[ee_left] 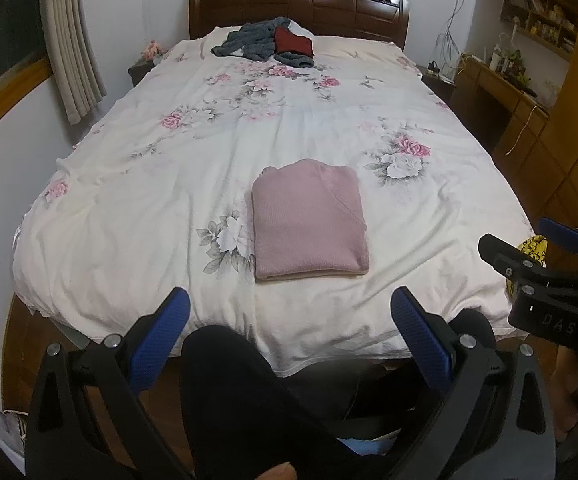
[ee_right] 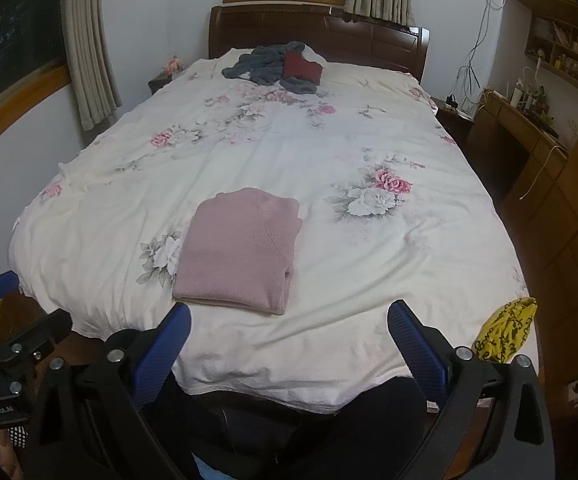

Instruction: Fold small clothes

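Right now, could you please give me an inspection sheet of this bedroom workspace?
Surface: bed with a floral white cover, lightly wrinkled.
Job's things: pink sweater lies folded in a neat rectangle near the foot of the bed; grey garment and dark red garment lie in an unfolded heap by the headboard.
Clutter: yellow patterned cloth at the bed's near right corner.
Grippers: left gripper open, holding nothing; right gripper open, holding nothing; both hang short of the bed's foot edge.
Cables: cords hang down the far right wall.
Surroundings: wooden desk and shelves at right, curtains at left.
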Tool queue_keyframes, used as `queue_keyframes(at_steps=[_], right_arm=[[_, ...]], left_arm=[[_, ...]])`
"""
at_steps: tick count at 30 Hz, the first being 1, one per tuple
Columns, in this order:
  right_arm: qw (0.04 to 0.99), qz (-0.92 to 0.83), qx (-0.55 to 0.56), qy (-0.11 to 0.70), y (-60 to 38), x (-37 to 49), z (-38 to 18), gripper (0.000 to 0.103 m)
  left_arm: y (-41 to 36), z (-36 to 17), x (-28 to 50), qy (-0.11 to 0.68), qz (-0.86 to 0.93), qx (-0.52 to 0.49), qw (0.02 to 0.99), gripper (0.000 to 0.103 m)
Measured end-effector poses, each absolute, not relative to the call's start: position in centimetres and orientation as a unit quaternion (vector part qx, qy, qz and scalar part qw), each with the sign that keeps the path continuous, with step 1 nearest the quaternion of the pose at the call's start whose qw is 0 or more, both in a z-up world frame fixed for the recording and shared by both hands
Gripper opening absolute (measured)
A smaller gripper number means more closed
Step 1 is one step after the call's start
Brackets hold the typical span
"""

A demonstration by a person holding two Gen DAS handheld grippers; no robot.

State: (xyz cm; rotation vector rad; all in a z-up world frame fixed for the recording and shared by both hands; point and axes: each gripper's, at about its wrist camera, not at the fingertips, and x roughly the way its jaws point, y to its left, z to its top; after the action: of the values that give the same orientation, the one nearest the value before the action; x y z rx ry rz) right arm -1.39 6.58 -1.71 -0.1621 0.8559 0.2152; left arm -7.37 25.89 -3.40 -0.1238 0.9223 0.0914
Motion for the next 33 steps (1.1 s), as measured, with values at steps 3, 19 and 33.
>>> queue_keyframes(at_steps=[3,19,33], right_arm=[[0.902,0.103,-0.079,0.412,6.70,-1.23,-1.72,0.099],[0.905,0.100,-0.079,0.407,7.21,-1.69,-1.69,0.099],[0.905,0.100,-0.078,0.406,7.40,-1.97,-1.47,0.099]], left_arm=[[25.96,-3.38,-7.29,0.444,0.043,-0.060,0.893,0.100],[26.14,-3.32,-7.21,0.443,0.044,-0.059,0.894,0.100],[25.81,-3.07,-7.55,0.441,0.047,-0.061,0.894,0.100]])
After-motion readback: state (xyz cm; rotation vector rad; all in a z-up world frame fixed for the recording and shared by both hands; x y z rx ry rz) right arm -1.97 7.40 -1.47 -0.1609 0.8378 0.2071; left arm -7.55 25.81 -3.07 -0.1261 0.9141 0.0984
